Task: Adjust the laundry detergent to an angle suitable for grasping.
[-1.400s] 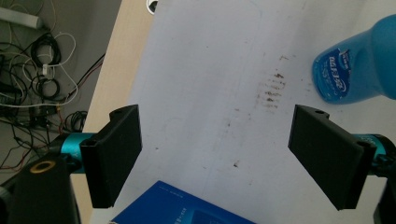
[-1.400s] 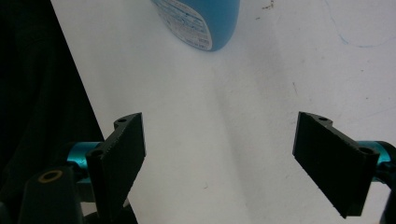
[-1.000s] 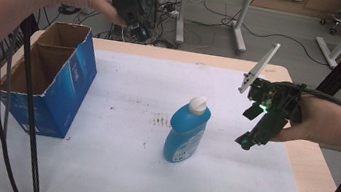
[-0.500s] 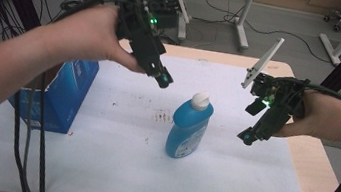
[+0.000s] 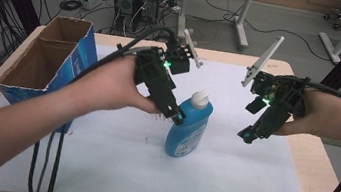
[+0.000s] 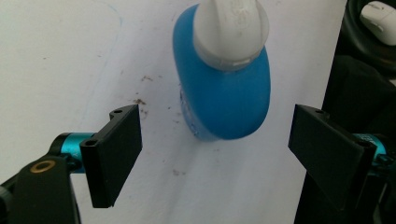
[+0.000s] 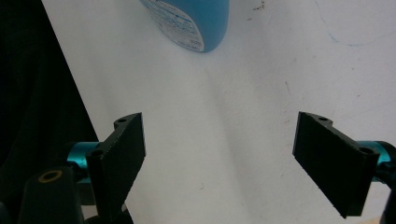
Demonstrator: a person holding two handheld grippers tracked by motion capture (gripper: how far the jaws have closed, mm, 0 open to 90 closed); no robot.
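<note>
1 blue bottle, 1 cardboard box, 2 grippers

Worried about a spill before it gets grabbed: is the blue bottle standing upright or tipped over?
Upright. The blue bottle stands on its base on the white table cover, with its white cap on top.

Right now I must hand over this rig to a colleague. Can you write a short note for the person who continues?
Left gripper: open, right beside the blue bottle, jaws on either side of its upper part but not closed on it.
Right gripper: open, holding nothing, to the right of the bottle and apart from it.
The bottle, with a white cap, stands upright on the white sheet. An open blue cardboard box stands at the table's left.
Done: the left gripper is lined up on the bottle.
Left: close on the bottle and lift it.
</note>
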